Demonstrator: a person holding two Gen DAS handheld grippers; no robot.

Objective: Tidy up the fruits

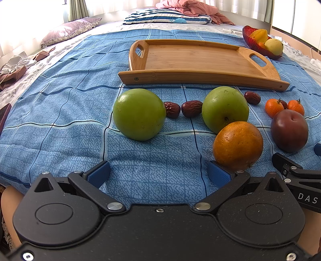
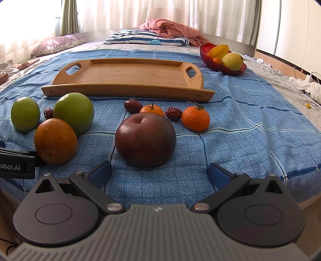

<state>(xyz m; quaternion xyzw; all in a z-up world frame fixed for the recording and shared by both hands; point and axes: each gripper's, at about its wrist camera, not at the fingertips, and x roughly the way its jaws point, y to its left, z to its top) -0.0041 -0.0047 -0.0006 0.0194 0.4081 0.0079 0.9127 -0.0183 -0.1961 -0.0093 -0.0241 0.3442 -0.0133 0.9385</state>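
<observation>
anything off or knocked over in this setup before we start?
Nothing spilled or damaged. The wooden tray sits flat with no fruit on it; the fruit lies loose on the blue bedspread in front. The orange touches the nearer green apple. Both grippers, left and right, are open and hold nothing.

A bed under a blue checked sheet fills the room. At its far end lie a mauve pillow, a striped pillow and a crumpled pink quilt. White curtains glow with daylight — pale cupboard doors, perhaps, stand at the right.
</observation>
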